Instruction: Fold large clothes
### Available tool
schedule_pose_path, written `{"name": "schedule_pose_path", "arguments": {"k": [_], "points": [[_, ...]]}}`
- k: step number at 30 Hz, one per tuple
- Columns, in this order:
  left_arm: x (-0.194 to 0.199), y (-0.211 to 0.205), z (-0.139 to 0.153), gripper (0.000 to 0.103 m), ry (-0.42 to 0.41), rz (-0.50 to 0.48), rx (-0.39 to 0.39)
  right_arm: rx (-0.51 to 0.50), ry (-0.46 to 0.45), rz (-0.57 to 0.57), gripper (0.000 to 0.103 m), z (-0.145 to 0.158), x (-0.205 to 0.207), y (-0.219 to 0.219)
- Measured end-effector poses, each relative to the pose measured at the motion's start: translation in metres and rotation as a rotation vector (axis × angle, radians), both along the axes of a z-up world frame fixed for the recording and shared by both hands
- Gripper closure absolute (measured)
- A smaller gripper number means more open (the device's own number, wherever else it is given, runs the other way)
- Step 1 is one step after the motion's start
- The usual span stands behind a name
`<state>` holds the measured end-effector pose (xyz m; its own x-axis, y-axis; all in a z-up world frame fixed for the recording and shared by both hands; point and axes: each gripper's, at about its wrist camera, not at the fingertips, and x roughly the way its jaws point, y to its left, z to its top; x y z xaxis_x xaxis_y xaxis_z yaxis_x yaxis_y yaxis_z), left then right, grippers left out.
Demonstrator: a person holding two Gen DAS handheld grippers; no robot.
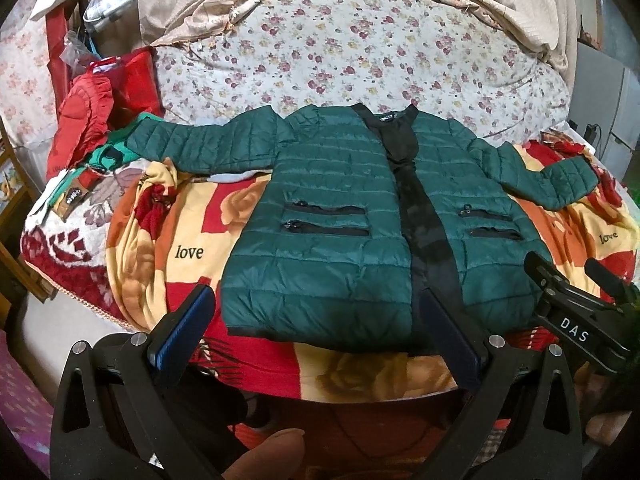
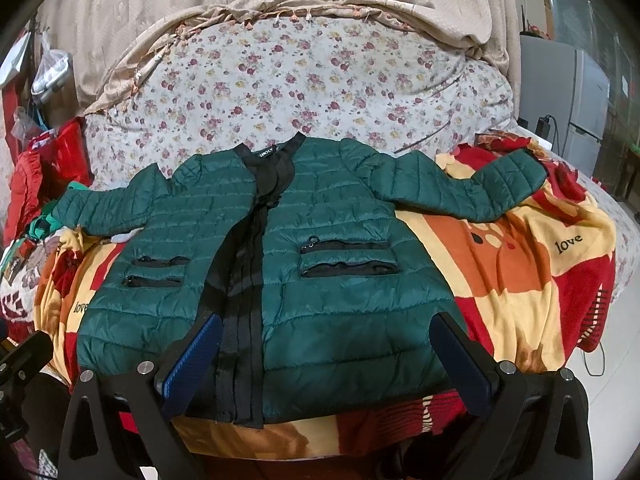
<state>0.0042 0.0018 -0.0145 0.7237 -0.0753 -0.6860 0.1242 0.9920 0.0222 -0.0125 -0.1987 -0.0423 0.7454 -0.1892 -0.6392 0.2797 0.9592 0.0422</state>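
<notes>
A dark green quilted jacket (image 1: 332,216) with a black front placket lies flat, front up, sleeves spread, on a red and yellow "love" blanket (image 1: 180,248). It also shows in the right wrist view (image 2: 320,264). My left gripper (image 1: 320,328) is open and empty, just in front of the jacket's hem on its left half. My right gripper (image 2: 328,356) is open and empty over the hem of the right half. The right gripper's body shows at the right edge of the left wrist view (image 1: 580,308).
A floral quilt (image 1: 340,56) is piled behind the jacket. Red and green clothes (image 1: 92,120) lie heaped at the left. The blanket's front edge (image 2: 320,440) drops off close to the grippers. A white fridge (image 2: 576,96) stands at the right.
</notes>
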Motion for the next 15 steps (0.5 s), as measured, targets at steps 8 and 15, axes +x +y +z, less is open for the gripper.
{"name": "schedule_pose_path", "arguments": {"k": [8, 15], "points": [[0.001, -0.001, 0.0, 0.001, 0.006, -0.017, -0.024, -0.095, 0.023, -0.037, 0.0, 0.002, 0.001, 0.002], [-0.013, 0.004, 0.008, 0.001, -0.078, 0.004, -0.043, -0.215, 0.007, -0.077, 0.001, 0.023, -0.006, 0.005]]}}
